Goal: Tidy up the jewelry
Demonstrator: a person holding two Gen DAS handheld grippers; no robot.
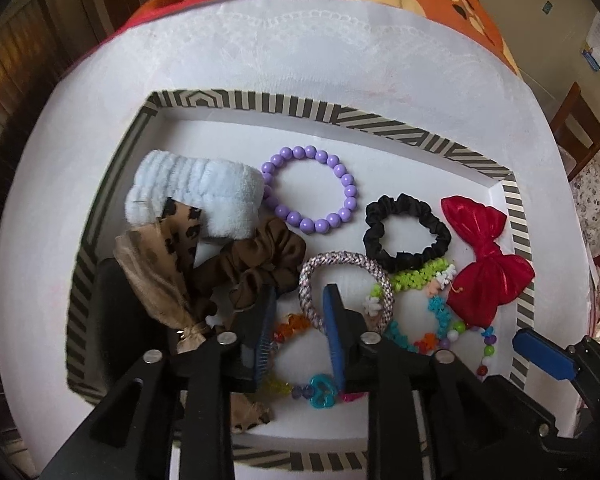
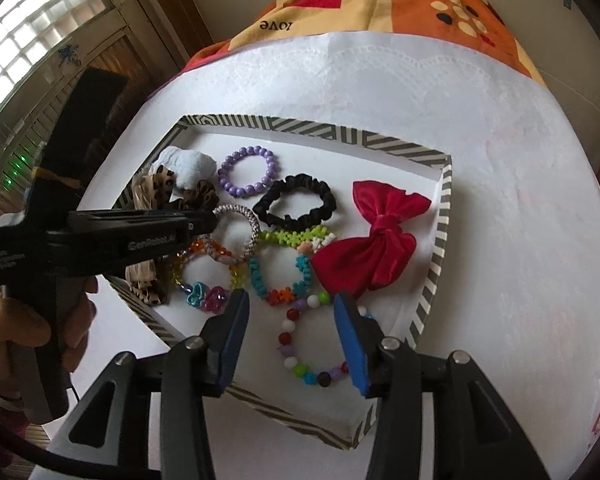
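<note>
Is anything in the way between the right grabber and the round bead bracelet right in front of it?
Nothing visible is. The right gripper is open with the multicolored bead bracelet lying between its fingers on the tray. The red bow lies farther back.

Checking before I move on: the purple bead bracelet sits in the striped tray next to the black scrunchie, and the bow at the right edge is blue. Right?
Not quite. The bow is red, not blue, as the right wrist view shows. The rest holds: the purple bead bracelet lies in the striped tray next to the black scrunchie, and the bow is at the tray's right edge.
</note>
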